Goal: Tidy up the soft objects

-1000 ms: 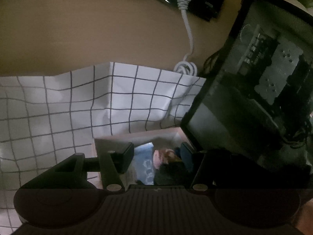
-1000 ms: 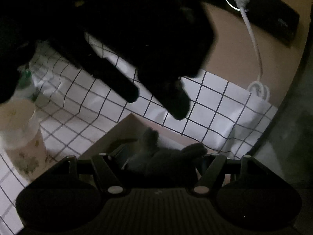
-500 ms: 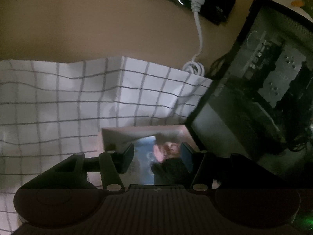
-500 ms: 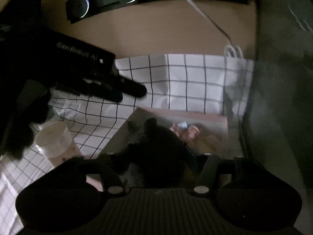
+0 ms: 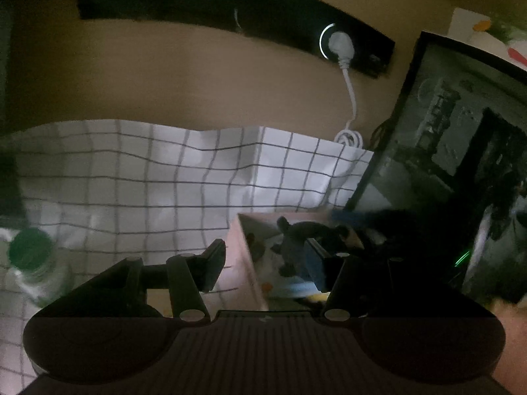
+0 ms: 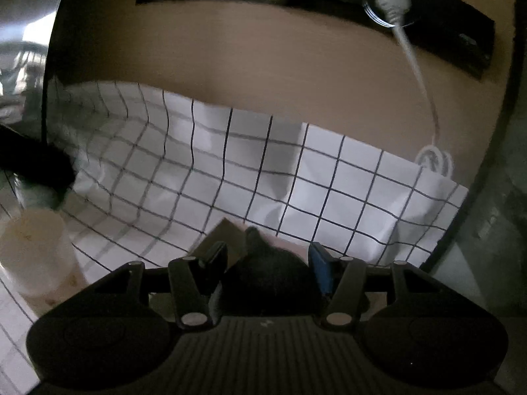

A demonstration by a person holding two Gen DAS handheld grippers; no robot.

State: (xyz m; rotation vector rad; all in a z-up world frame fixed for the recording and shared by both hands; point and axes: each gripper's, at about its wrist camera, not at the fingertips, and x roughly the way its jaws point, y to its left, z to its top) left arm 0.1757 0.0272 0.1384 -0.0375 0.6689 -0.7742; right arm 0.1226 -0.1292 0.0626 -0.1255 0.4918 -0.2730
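Observation:
A dark plush toy (image 6: 270,273) fills the gap between the fingers of my right gripper (image 6: 266,260). The jaws are opening slightly, but both pads still touch the toy. Under it lies the pink box (image 6: 224,230). In the left wrist view the same toy (image 5: 296,230) hangs over the pink box (image 5: 247,247), which holds other soft items. My left gripper (image 5: 265,260) stands open over the box's left wall with nothing gripped. A dark shape at the left edge of the right wrist view looks like that left gripper (image 6: 36,168).
A white checked cloth (image 5: 164,181) covers the table. A green-capped bottle (image 5: 29,253) and a white lidded cup (image 6: 33,250) stand at the left. A glass-sided computer case (image 5: 461,164) blocks the right. A black power strip with a white plug (image 5: 341,44) is on the back wall.
The left gripper slid left, so the box now sits to the right in its view and the bottle has appeared. The right gripper closed around the plush toy and rose.

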